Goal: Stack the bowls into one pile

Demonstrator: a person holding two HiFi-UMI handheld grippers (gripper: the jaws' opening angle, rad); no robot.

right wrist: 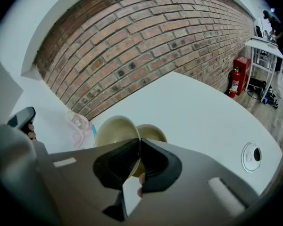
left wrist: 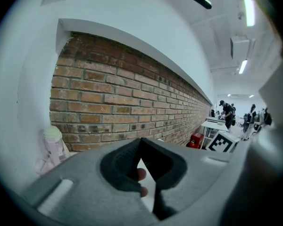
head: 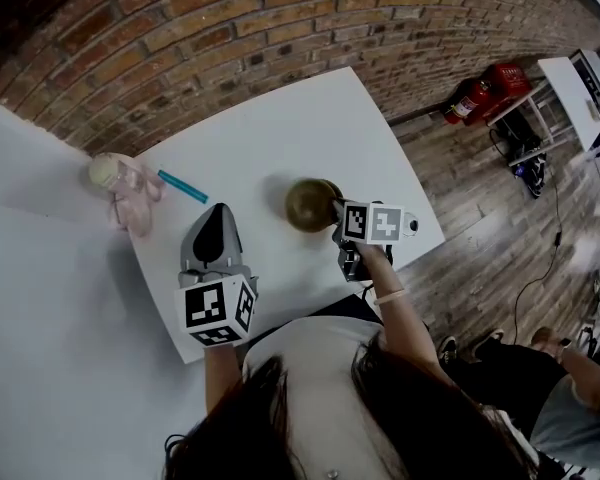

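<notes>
- Two olive-brown bowls are near the middle of the white desk (head: 280, 128), on your right side. In the head view they overlap and look almost like one round shape.
- Your right claw (right wrist: 139, 141) is closed on the rim of the held bowl (right wrist: 114, 130). The thin rim passes upright between the two dark pads, and the pad tips almost meet over it.
- Most of the held bowl shows to the left of the jaws in the right gripper view, close to the camera.
- The second bowl (right wrist: 153, 133) lies just behind the jaws and a little to their right, next to the held bowl. These views do not show whether the two bowls touch.
- In the head view, your right claw (head: 337, 210) reaches the bowls from their right edge and points downward at them.
- Your left claw (left wrist: 140, 140) is closed and grips nothing. The tips meet, and only a fingertip and a piece of the desk show through the gap behind them.
- In the head view, the left claw (head: 218, 211) is over the near left part of the desk, well apart from both bowls. It points toward the brick wall (left wrist: 132, 93).
- One pink bottle (head: 120, 183) with a pale lid is at the far left corner of the desk. A teal stick (head: 183, 186) lies just beside it. Both are beyond the left claw and well apart from the bowls.
</notes>
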